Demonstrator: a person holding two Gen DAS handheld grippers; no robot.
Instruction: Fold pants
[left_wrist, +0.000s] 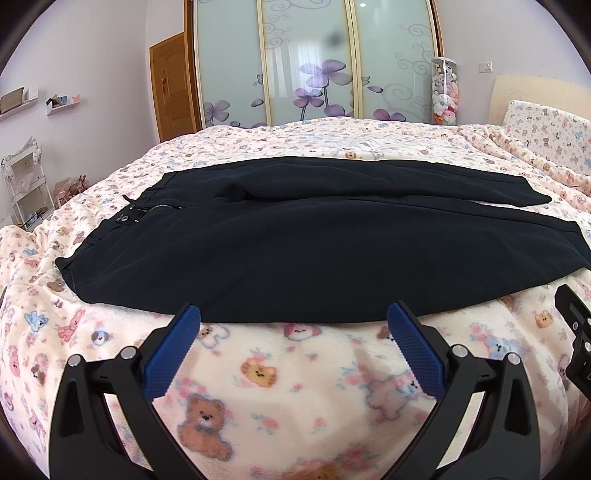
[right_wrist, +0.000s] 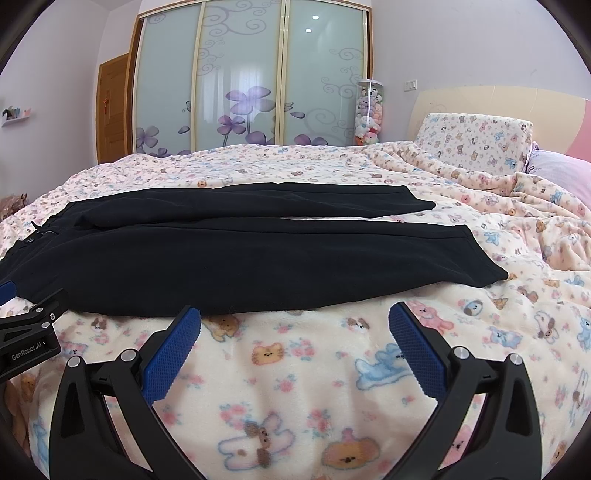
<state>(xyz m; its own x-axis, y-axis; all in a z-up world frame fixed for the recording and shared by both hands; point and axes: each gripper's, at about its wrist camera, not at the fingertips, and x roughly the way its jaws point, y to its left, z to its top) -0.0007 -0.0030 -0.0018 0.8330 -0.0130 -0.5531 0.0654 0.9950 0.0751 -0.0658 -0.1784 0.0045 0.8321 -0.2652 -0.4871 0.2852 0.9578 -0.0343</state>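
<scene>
Both claws, left and right, wide open, empty, near pants.

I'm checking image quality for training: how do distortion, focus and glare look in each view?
Left wrist view: strong fisheye bowing of the bed, dark corner vignette, blanket print near the open left gripper soft, pants sharp, a dark smudge on the wardrobe. Right wrist view: same bowing and vignette, lamp glints on the wardrobe, soft print near the open right gripper.
</scene>
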